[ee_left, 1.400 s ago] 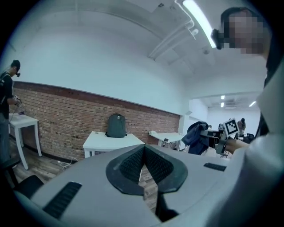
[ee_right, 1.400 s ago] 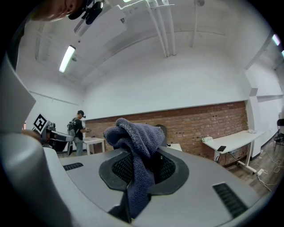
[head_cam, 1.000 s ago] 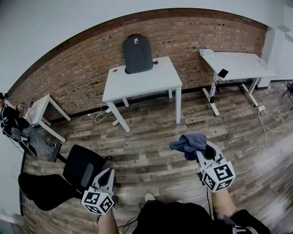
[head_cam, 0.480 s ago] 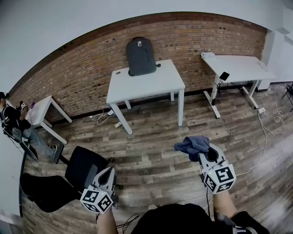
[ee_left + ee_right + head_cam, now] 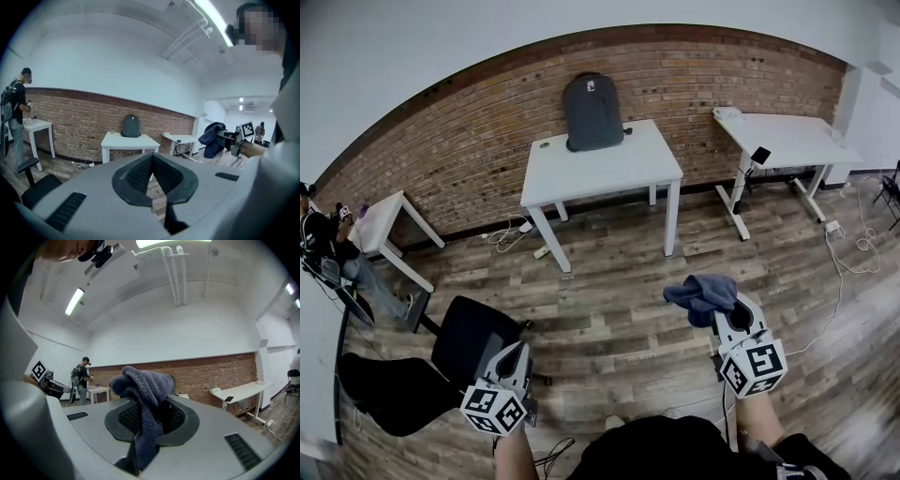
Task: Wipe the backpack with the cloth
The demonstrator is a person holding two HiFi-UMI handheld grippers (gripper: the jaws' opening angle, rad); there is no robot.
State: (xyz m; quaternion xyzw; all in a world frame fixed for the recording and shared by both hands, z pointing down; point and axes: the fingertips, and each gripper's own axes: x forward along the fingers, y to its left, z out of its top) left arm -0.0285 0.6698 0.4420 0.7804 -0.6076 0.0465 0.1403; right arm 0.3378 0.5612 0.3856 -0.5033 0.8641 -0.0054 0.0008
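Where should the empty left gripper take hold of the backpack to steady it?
Probably its top edge, from above and in front: the backpack stands upright against the brick wall at the back of the table, so its rear is blocked. The left gripper is shut.

A white table (image 5: 602, 171) stands by the brick wall (image 5: 469, 136). A long table (image 5: 787, 139) is off to its right. A small table (image 5: 380, 217) is to the left, near a person (image 5: 323, 248). A black chair (image 5: 467, 339) sits on the wooden floor (image 5: 609, 277).
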